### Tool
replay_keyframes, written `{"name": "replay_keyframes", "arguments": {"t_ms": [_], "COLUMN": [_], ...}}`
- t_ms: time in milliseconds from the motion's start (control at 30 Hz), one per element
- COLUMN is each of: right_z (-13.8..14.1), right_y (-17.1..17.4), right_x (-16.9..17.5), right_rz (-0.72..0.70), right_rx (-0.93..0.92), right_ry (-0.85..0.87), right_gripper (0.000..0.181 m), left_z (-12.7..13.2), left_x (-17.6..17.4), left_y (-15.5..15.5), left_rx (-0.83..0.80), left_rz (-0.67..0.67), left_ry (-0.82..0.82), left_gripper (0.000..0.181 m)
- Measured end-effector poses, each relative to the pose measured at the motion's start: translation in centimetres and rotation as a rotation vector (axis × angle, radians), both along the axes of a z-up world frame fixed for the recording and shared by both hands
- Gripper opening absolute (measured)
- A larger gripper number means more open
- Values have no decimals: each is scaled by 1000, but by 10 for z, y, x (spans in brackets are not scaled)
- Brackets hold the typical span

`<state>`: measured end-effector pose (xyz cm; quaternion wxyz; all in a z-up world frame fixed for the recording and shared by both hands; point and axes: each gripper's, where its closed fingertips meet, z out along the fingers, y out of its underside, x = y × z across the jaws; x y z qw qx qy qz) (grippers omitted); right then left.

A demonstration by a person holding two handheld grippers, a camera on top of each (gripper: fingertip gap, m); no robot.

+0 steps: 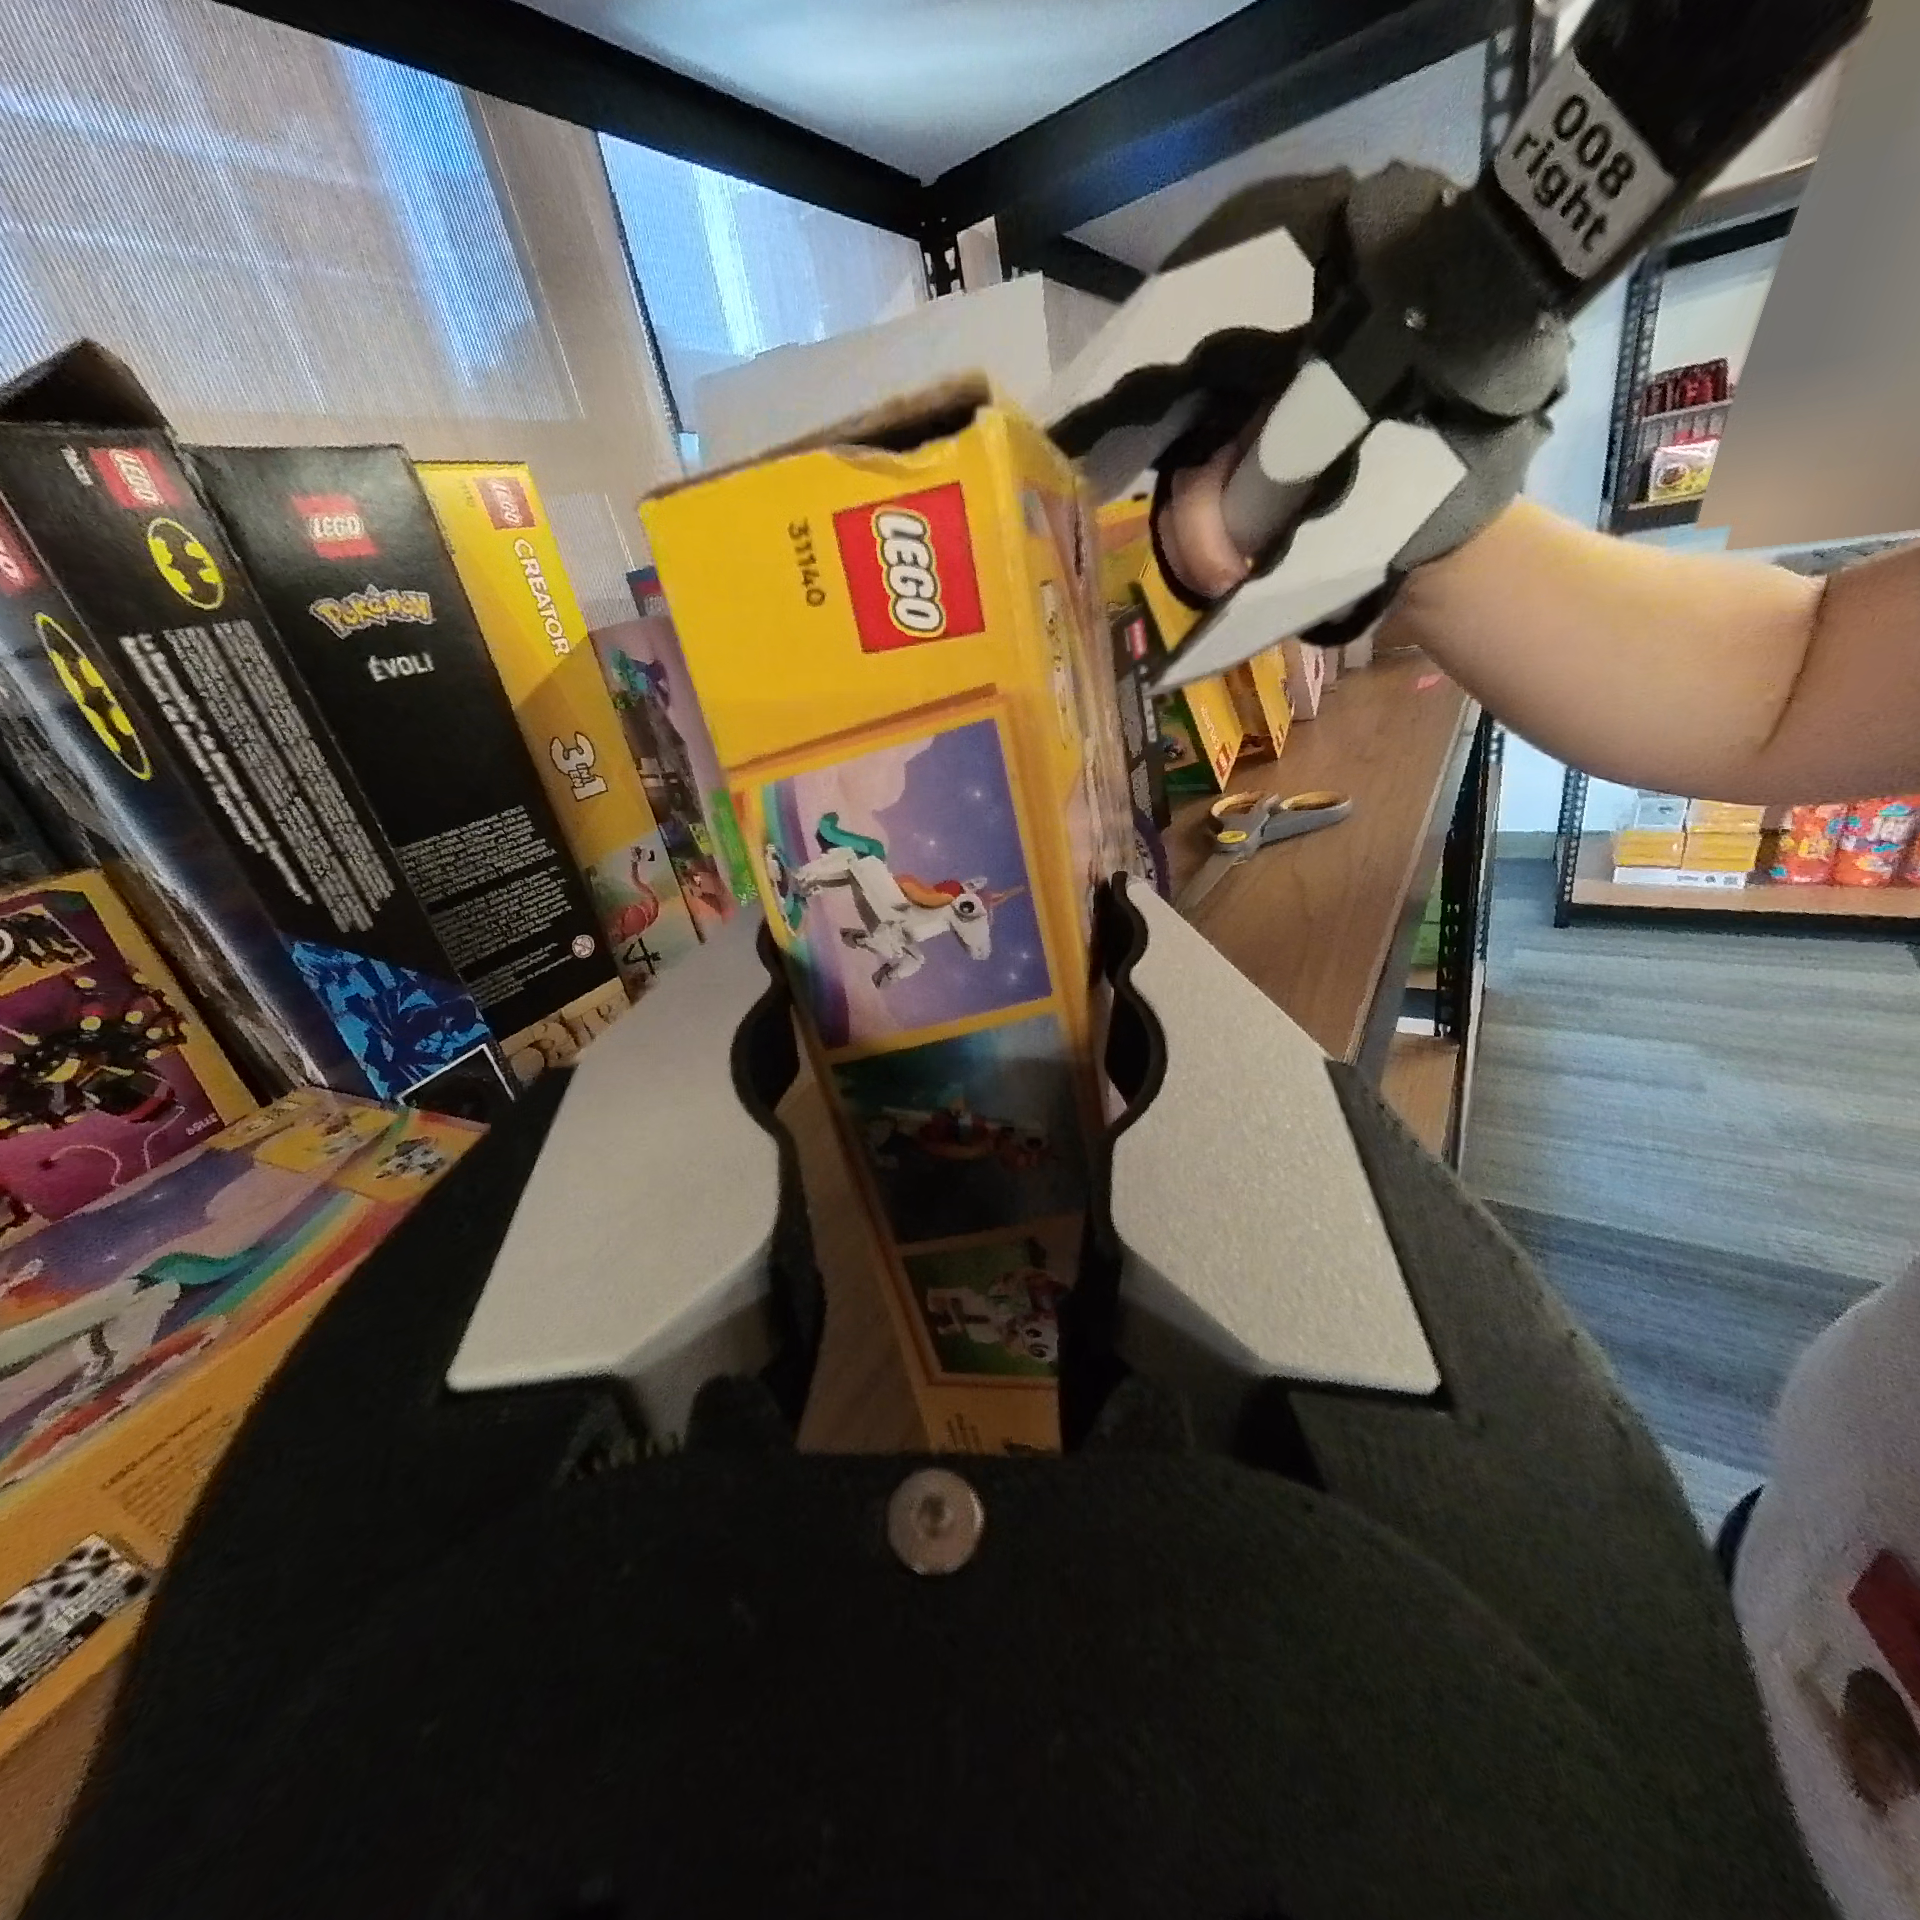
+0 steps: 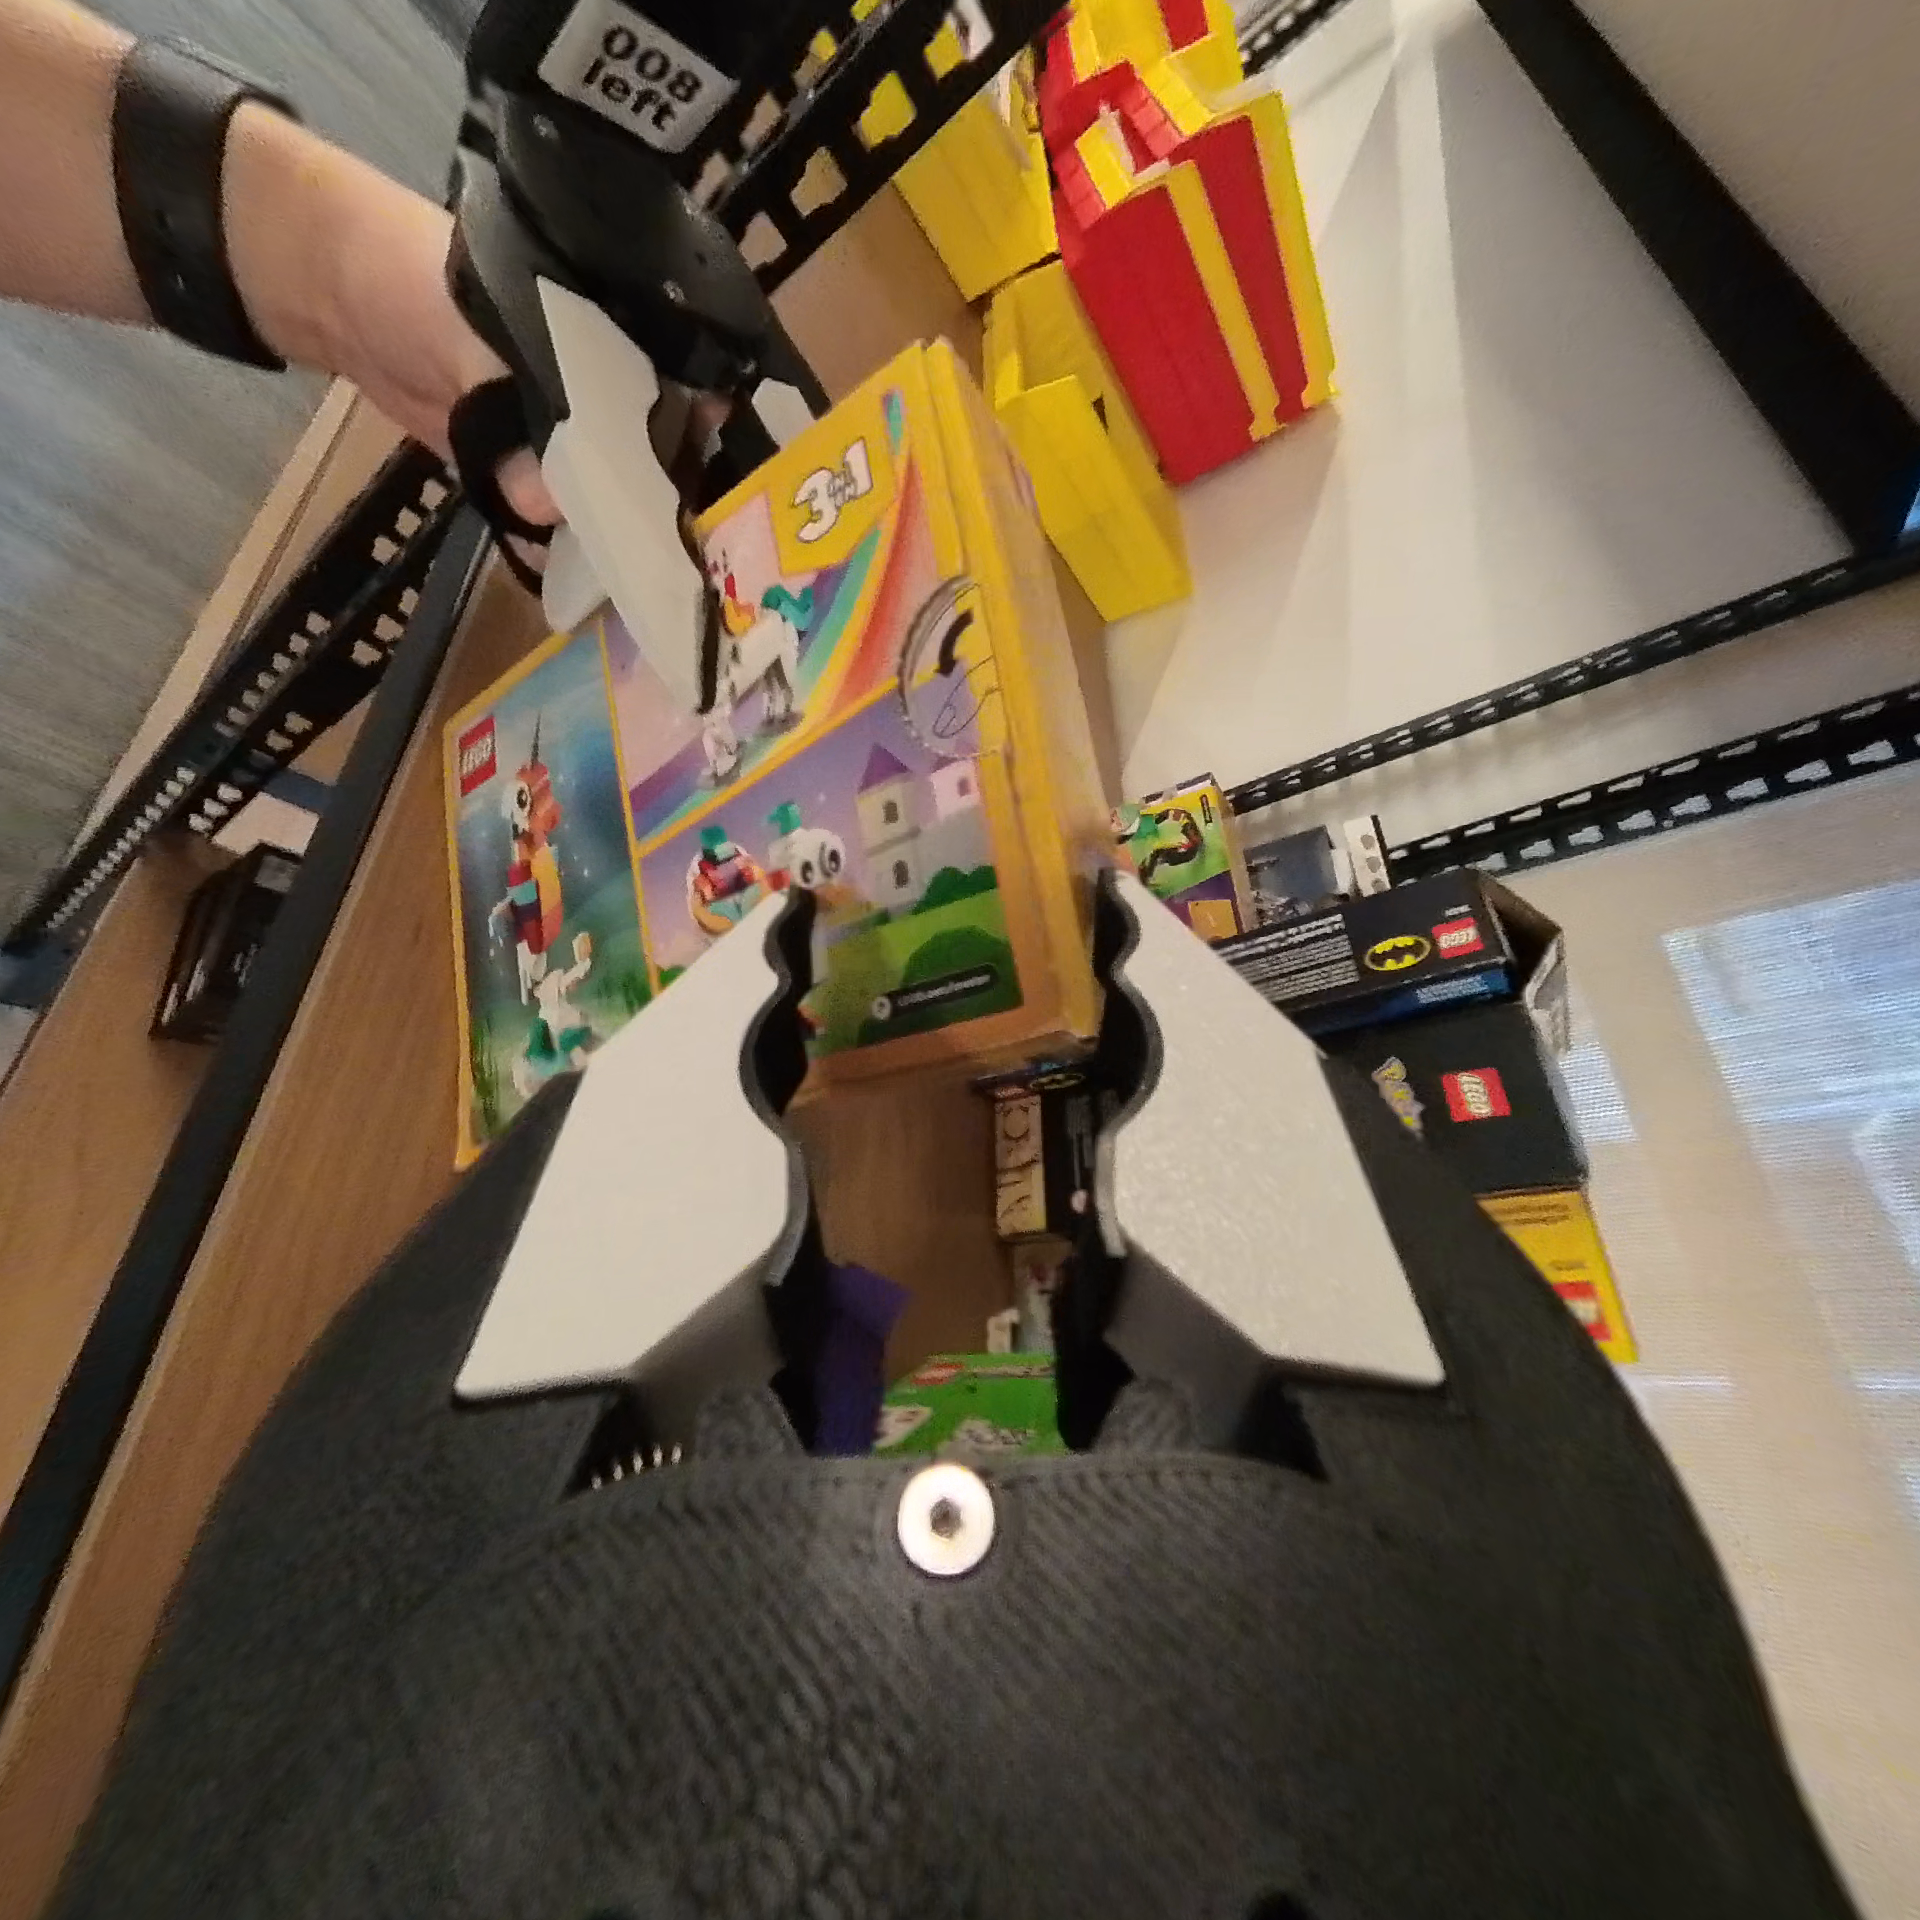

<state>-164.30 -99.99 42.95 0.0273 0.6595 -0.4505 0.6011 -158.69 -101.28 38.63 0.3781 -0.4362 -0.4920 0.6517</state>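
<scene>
Left gripper: jaws closed on the narrow side of a yellow unicorn box, held upright above the wooden shelf; top flap torn open.
Right gripper: jaws parted, gripping nothing, hovering at the box's upper far edge.
Adjacent: black boxes and yellow box standing in a row at left; a flat box lying below; scissors on the shelf beyond.
</scene>
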Motion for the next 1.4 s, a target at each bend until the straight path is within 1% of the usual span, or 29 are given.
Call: {"name": "replay_keyframes", "arguments": {"t_ms": [67,133,200,267,333,433,500,567,600,633,667,767,900,933,1000,1033,1067,1100,1167,1200,1233,1267,1300,1333,1367,1400], "right_z": [-3,-5,-4,-3,-3,-3,-3,-3,-2,-2,-2,-2,-3,-3,-3,-3,-2,-2,-2,-2,-2,-2,-1,2,9,21], "right_y": [-2,-4,-4,-5,-5,-4,-3,-5,-6,-7,-8,-19,-34,-37,-38,-39,-38,-38,-38,-38,-39,-39,-38,-37,-37,-36], "right_x": [2,1,1,1,1,1,1,2,2,3,4,6,13,14,16,15,15,15,14,14,15,15,14,14,11,5], "right_rz": [-21,-35,-61,-56,-39,-21,-5,11,22,35,49,75,140,152,178,190,202,211,228,232,232,231,229,224,202,171], "right_rx": [-32,-163,-127,-95,-112,-110,-131,-148,-160,-166,-168,-173,-164,-161,-148,-148,-151,-149,-144,-141,-139,-132,-122,-112,-104,-99], "right_ry": [-40,15,12,-4,-8,-29,-34,-38,-40,-41,-42,-23,11,17,23,29,34,37,39,39,37,33,24,0,-39,-97], "right_gripper": [54,54,53,51,52,54,54,54,53,52,52,52,52,52,52,52,52,51,51,51,51,51,51,49,48,54], "left_z": [0,0,3,18,41,63,71,72,70,67,64,63,68,74,90,90,82,69,41,30,21,12,3,-2,-4,-4], "left_x": [1,0,3,13,25,22,17,15,15,15,14,15,16,21,41,50,54,54,44,38,32,26,20,14,10,9], "left_y": [-2,-2,-3,0,10,26,28,24,20,18,17,18,22,23,23,21,15,8,-4,-7,-10,-14,-16,-16,-16,-17], "left_rx": [15,16,-12,-93,-195,-327,-400,-438,-440,-438,-434,-399,-349,-344,-317,-263,-188,-111,-5,20,32,36,32,17,-3,-13], "left_rz": [2,8,58,153,225,250,257,263,268,267,261,270,286,317,401,411,411,407,389,386,389,400,406,402,404,415], "left_ry": [10,18,5,31,48,-90,-197,-286,-323,-356,-375,-345,-237,-173,54,143,184,183,118,83,44,0,-49,-82,-89,-86], "left_gripper": [57,58,62,62,60,59,51,41,35,21,18,13,4,7,48,69,84,89,95,95,91,83,69,62,60,60]}}
